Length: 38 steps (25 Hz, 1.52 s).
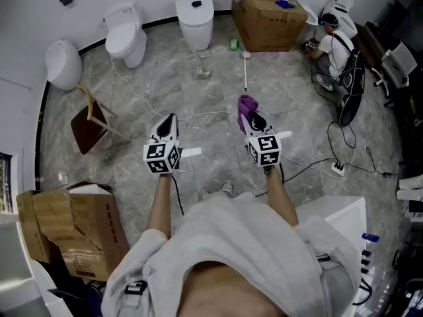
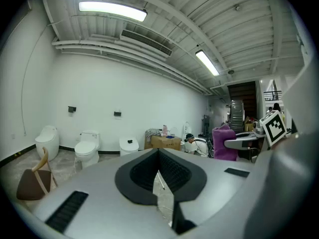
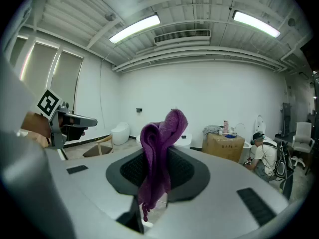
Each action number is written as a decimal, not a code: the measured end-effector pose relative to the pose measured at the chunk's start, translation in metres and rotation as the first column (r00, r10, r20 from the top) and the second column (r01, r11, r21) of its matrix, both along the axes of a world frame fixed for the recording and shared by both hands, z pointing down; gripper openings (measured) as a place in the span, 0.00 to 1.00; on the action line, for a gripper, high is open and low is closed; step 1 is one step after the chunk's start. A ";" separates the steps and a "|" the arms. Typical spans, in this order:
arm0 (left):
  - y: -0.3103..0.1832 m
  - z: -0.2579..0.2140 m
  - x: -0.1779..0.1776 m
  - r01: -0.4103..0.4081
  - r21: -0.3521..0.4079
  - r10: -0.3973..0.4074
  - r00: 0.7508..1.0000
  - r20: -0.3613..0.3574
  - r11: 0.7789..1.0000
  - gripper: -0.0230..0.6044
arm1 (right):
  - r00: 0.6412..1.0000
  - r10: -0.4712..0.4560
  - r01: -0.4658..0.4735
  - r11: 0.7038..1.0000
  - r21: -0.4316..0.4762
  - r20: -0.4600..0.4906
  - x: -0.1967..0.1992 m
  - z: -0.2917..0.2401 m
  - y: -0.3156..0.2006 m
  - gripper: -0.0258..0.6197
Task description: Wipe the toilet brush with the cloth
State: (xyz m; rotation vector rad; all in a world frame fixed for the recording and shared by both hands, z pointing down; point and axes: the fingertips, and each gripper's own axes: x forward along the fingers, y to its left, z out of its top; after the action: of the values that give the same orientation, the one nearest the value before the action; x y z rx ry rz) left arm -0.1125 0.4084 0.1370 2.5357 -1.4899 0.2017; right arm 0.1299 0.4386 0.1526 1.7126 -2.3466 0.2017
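Note:
The toilet brush [image 1: 245,71], a thin white stick with a round head, lies on the grey marble floor ahead of both grippers. A purple cloth [image 1: 246,105] [image 3: 158,153] sticks up from my right gripper [image 1: 250,115] [image 3: 155,176], which is shut on it about a brush length short of the handle's near end. My left gripper [image 1: 170,119] [image 2: 158,153] hovers to the left at the same height, its tips together with nothing between them. From the left gripper view the cloth [image 2: 224,143] shows at the right.
Three white toilets [image 1: 125,35] [image 1: 195,18] [image 1: 63,63] line the far wall. A small holder [image 1: 203,73] stands left of the brush. A cardboard box [image 1: 268,22] and a seated person [image 1: 334,48] are far right. A tipped chair [image 1: 89,124] is left; cables [image 1: 330,164] cross the floor.

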 end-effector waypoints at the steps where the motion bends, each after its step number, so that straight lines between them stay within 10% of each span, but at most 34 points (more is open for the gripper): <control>1: -0.001 0.000 -0.001 0.001 0.000 -0.001 1.000 -0.001 1.000 0.07 | 1.000 0.001 -0.001 1.000 0.001 0.001 0.000 0.000 -0.001 0.21; 38: -0.020 0.005 -0.029 -0.044 -0.006 0.044 0.999 -0.001 0.999 0.07 | 1.000 0.013 -0.013 1.000 0.011 0.000 -0.036 -0.007 -0.023 0.21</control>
State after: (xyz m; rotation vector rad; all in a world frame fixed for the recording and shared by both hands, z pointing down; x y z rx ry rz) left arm -0.1419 0.3883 0.1415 2.5648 -1.4320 0.2106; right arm 0.0942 0.4160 0.1452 1.7337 -2.3412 0.1921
